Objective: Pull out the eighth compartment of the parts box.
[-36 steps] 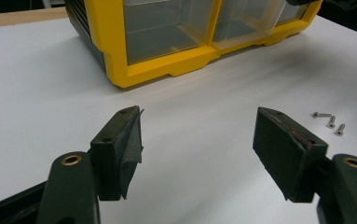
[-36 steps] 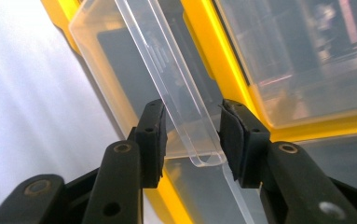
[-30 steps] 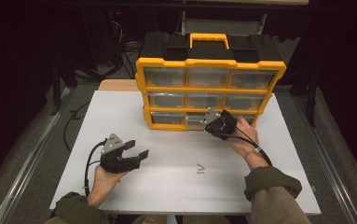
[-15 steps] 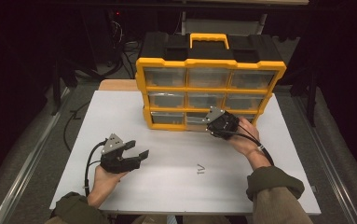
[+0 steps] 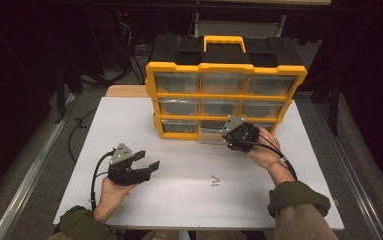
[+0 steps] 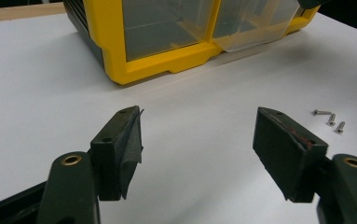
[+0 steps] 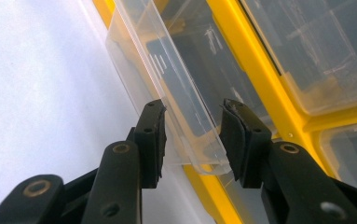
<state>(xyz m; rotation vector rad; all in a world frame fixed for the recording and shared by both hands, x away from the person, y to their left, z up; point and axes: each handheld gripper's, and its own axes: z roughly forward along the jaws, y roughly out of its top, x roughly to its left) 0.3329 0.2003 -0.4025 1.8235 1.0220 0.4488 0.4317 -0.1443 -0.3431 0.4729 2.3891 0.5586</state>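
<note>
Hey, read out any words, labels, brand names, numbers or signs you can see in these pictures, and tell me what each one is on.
No printed word, brand, number or sign can be read.
The small dark mark on the white table sheet in the high view is really three small metal screws, not writing.
The yellow and black plastic drawer organiser shows no label in any view.
The clear plastic drawer has faint raised lines only, not letters.
</note>
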